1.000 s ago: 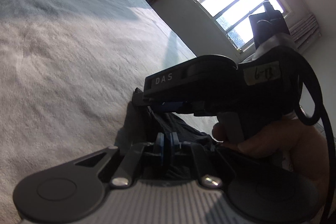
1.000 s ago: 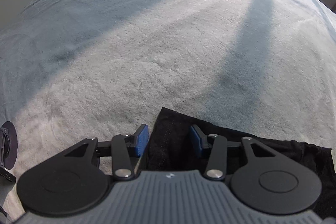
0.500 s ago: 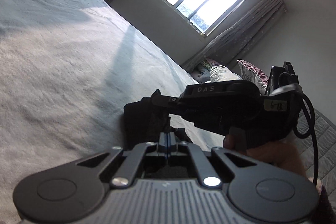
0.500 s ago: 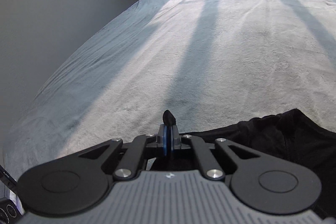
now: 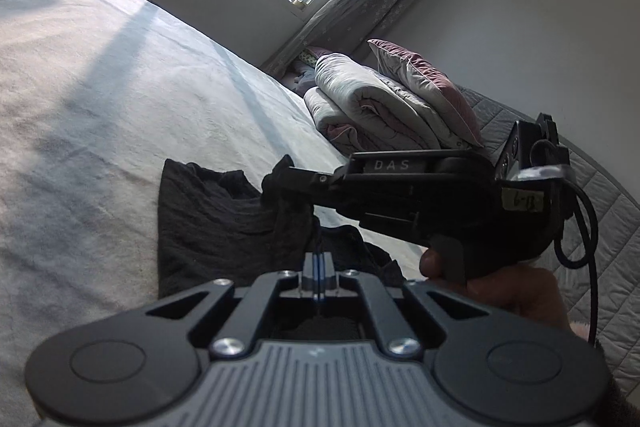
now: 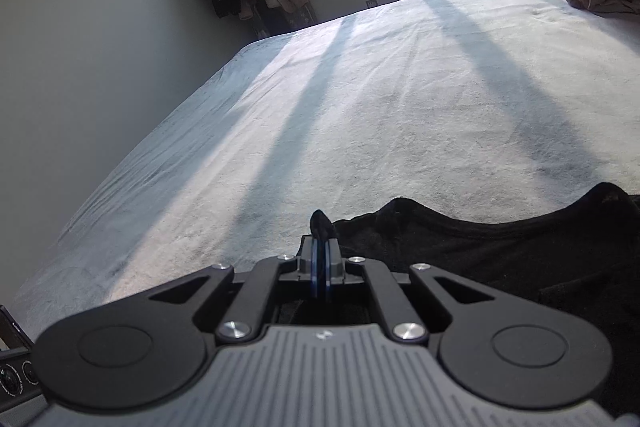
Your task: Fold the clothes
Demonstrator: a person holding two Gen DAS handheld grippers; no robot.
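While the black garment (image 6: 500, 247) trails over the bed (image 6: 400, 107), both tongs, left (image 5: 319, 267) and right (image 6: 320, 251), pinch its edge.

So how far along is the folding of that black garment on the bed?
Barely begun. Done: both tongs have a grip, the left tongs and the right tongs each shut on an edge of the black garment. In hand: a pinched bit of cloth pokes up past the right pads, the rest lying rumpled on the bed. Left: every fold; no neat fold shows yet.
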